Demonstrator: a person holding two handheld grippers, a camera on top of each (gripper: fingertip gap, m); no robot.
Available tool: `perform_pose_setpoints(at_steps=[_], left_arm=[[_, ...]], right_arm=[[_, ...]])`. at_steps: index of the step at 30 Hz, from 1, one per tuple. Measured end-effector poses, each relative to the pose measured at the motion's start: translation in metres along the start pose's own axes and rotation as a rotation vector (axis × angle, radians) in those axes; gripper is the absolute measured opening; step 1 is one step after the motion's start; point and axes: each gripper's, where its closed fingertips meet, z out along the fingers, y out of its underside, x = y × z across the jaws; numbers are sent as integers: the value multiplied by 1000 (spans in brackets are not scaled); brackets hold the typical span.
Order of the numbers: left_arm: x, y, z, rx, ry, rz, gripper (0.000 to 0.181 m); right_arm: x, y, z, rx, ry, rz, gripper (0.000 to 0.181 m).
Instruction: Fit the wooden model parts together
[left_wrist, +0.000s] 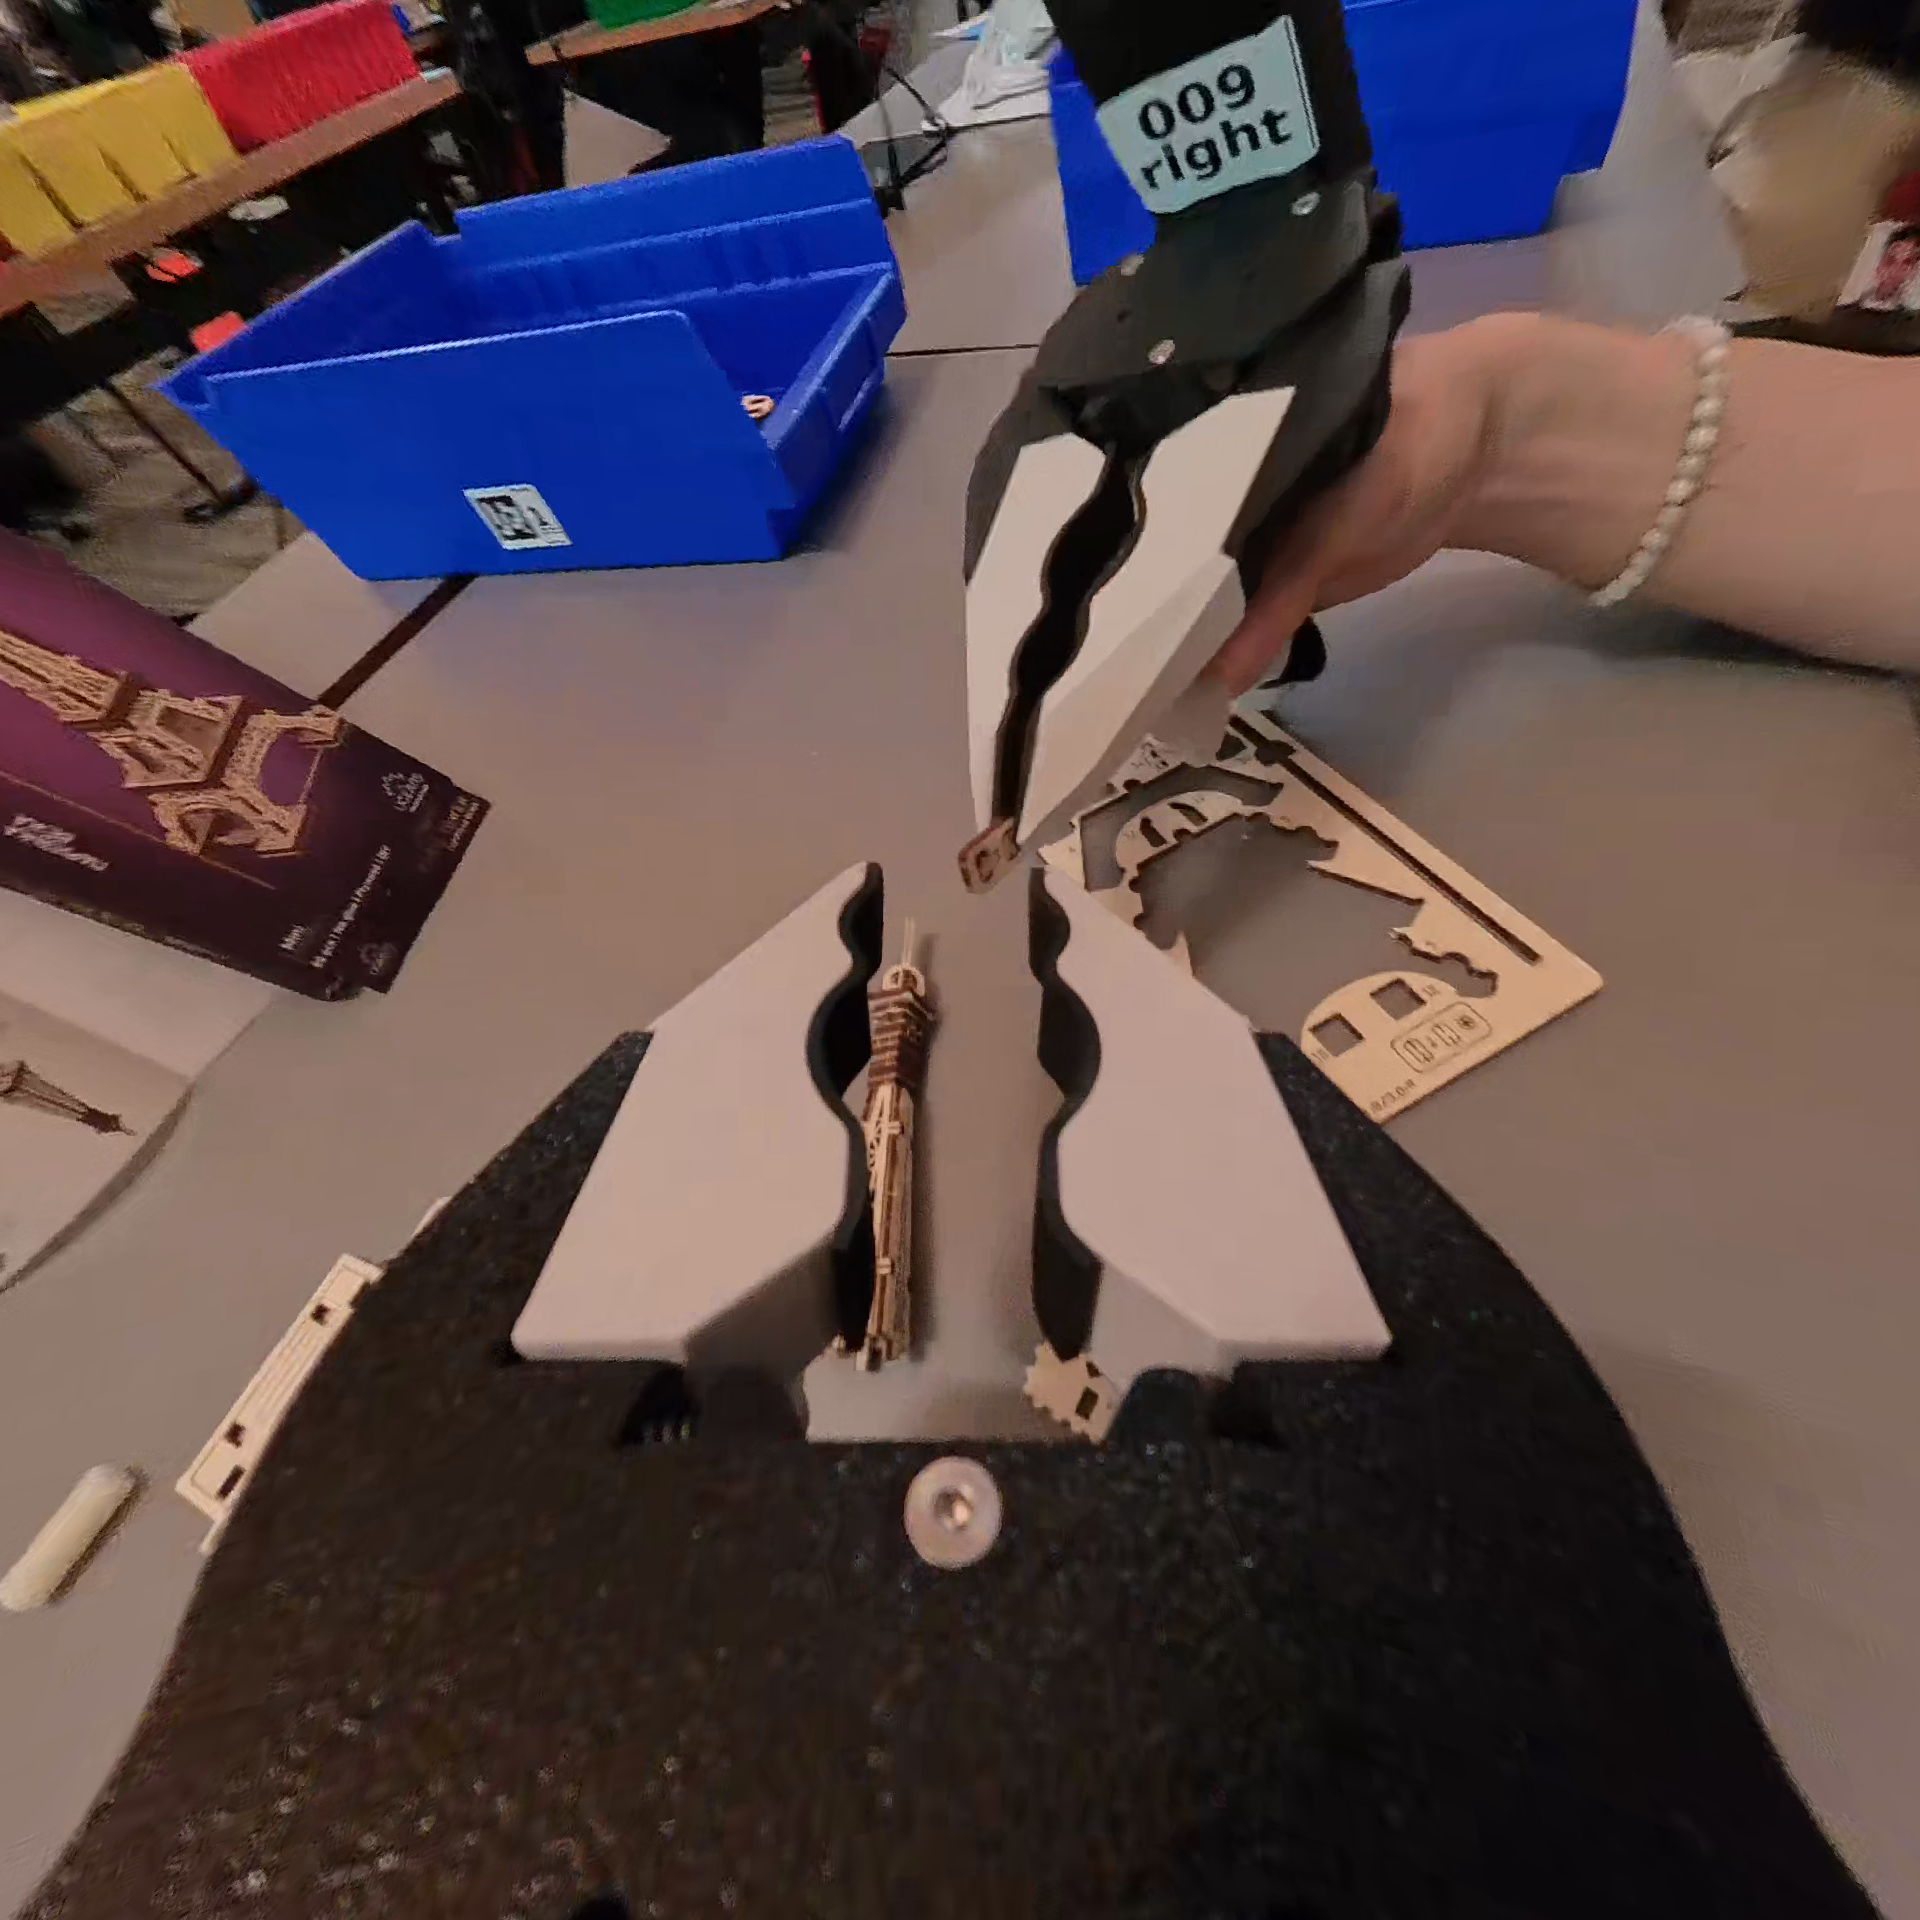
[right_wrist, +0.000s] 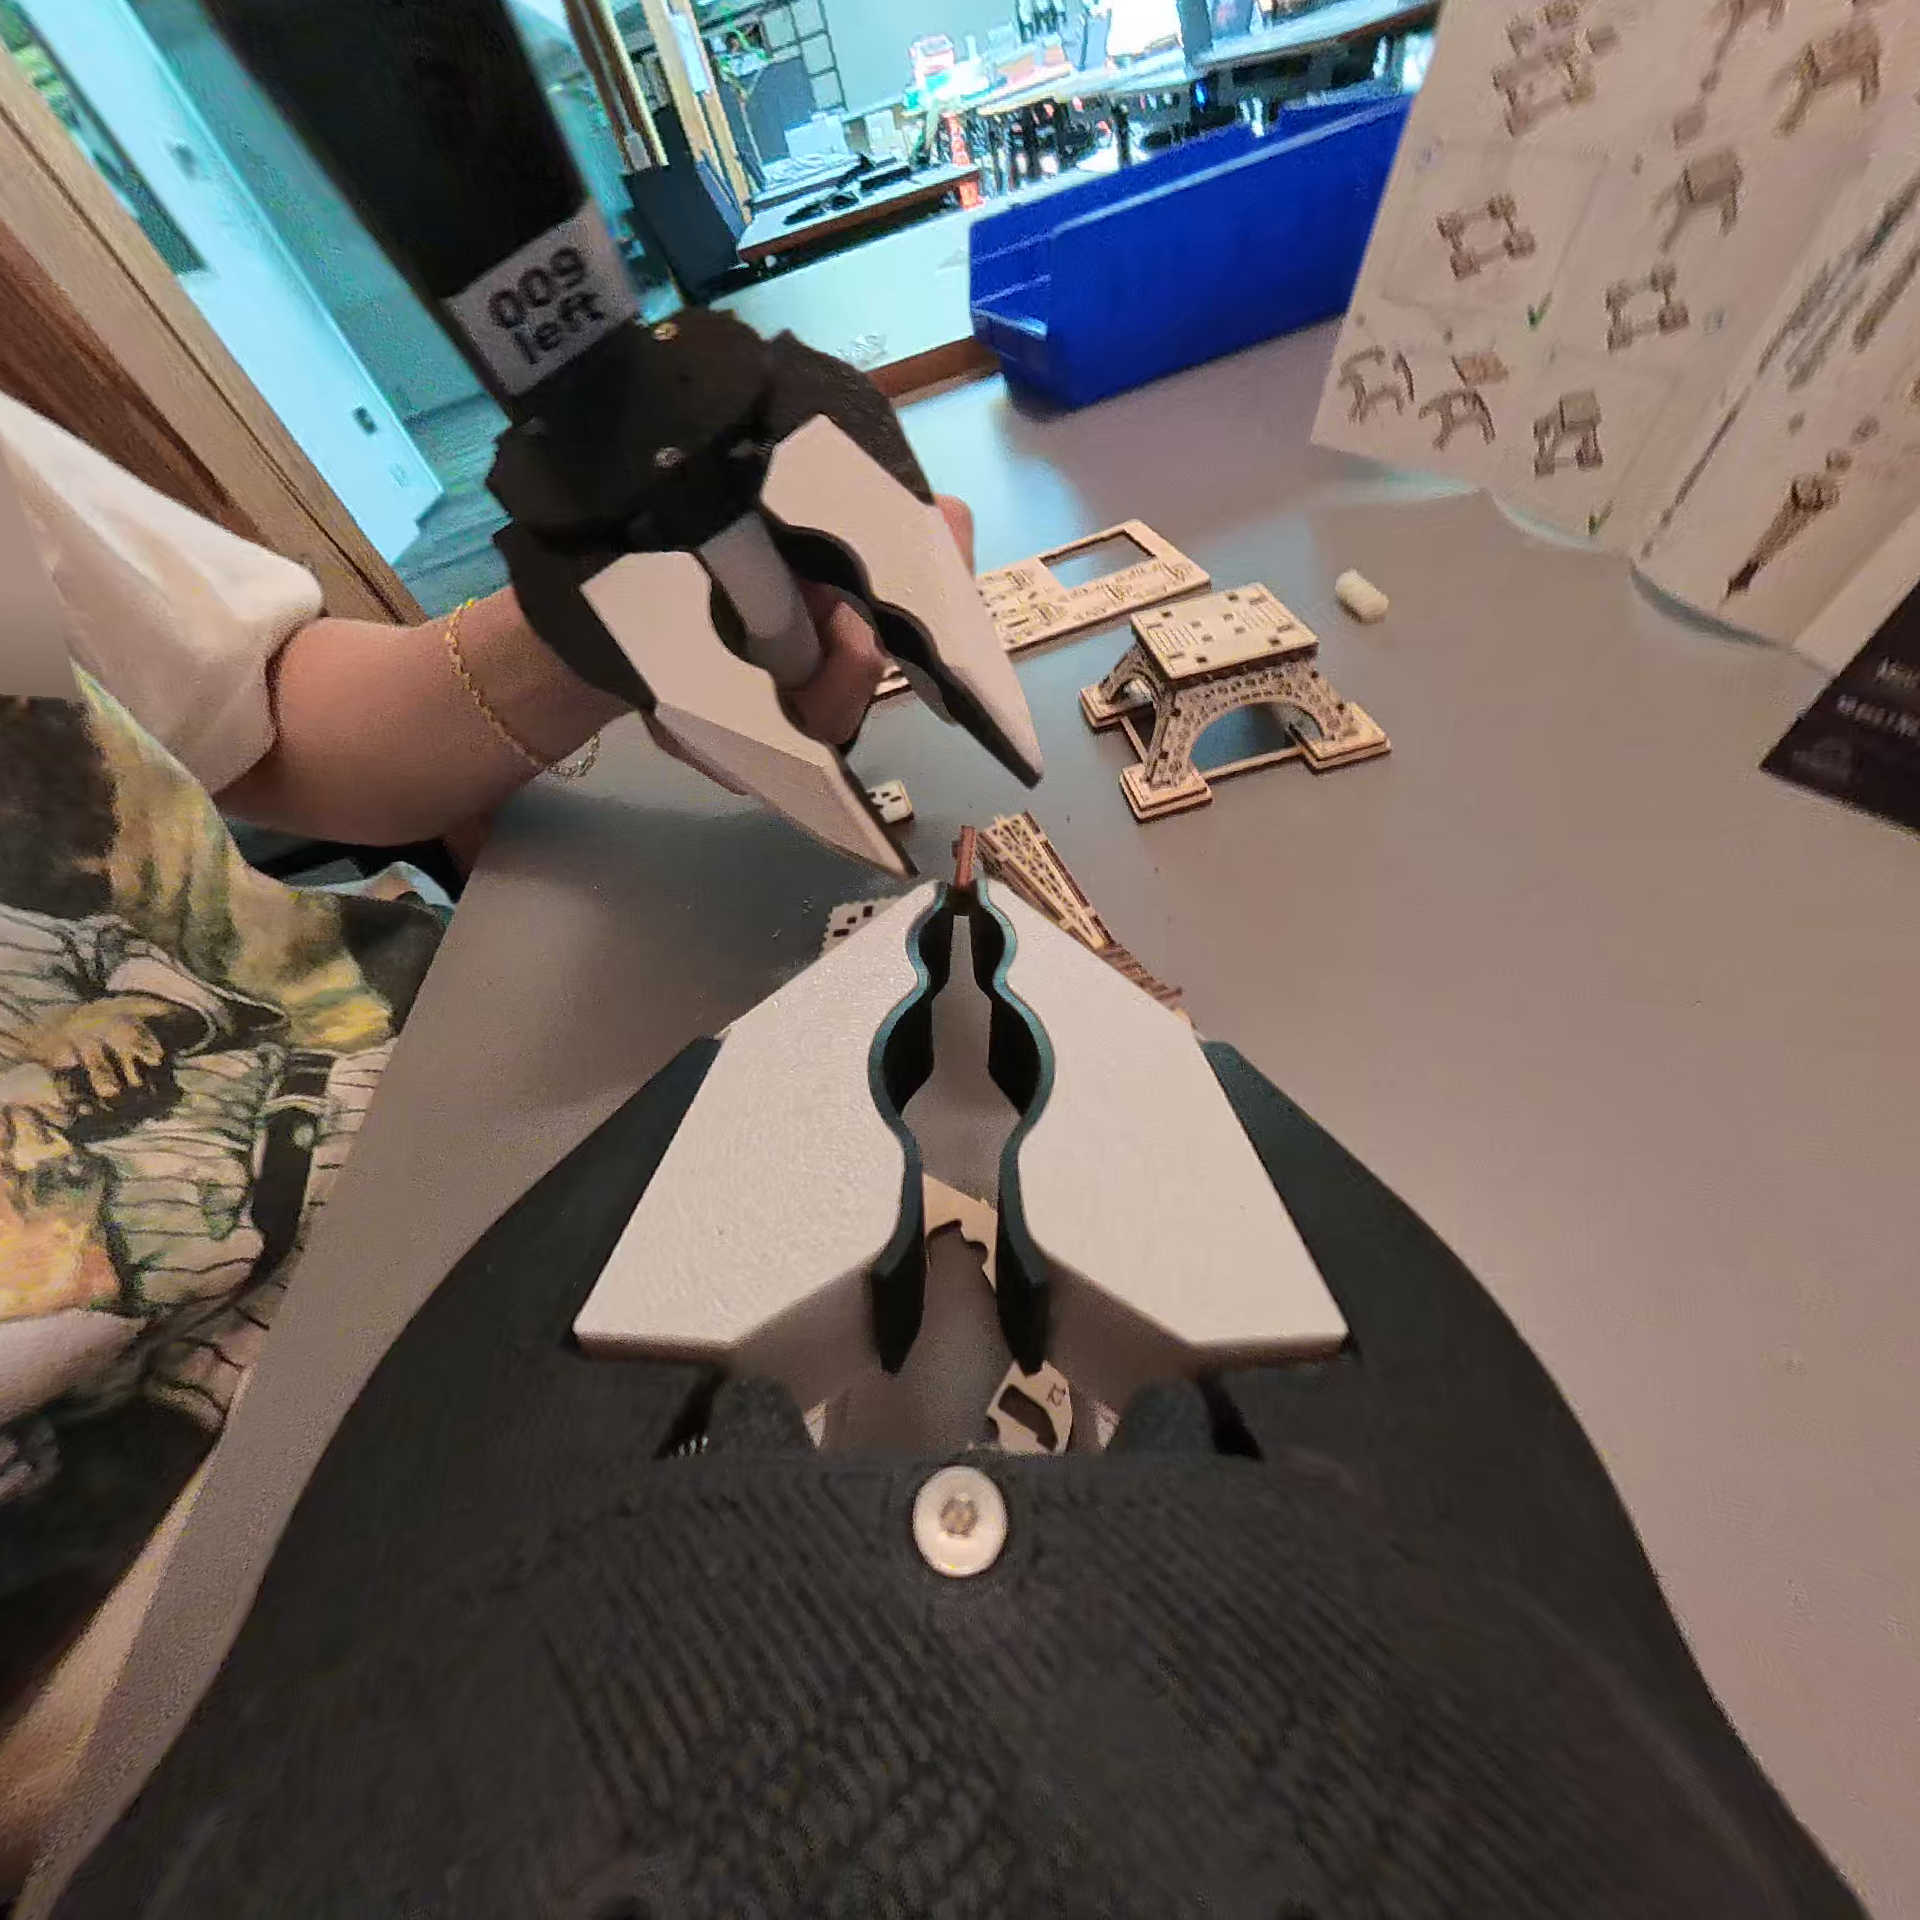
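Observation:
My left gripper is open and low over the grey table. A slim wooden tower top section lies between its fingers, against the left one, with a gap to the right one. My right gripper is shut on a small brown wooden piece. It holds the piece just beyond the left fingertips, near the tower section's tip. From the left wrist view the right gripper points down with the small piece at its tips. The left gripper also shows open in the right wrist view.
An arched wooden tower base stands on the table. A punched-out wooden sheet lies to the right, and another sheet lies behind the base. A purple box, blue bins and a paper instruction sheet ring the work area. Small loose parts lie about.

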Motion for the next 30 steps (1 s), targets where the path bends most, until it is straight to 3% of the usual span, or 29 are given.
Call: perform_pose_setpoints(at_steps=[3, 8, 12, 19, 30], left_arm=[[5, 3, -3, -11, 30, 21, 24], [-1, -8, -13, 19, -134, 293, 7], [8, 2, -7, -69, -135, 421, 10], [7, 21, 8, -225, -189, 668, 10], [8, 27, 13, -268, -236, 794, 7]], right_arm=[[-5, -5, 2, 12, 7, -66, 0], [0, 4, 6, -41, 13, 53, 1], [6, 11, 3, -74, 15, 198, 0], [5, 21, 4, -119, -1, 271, 1], [6, 28, 5, -135, -26, 345, 1]])
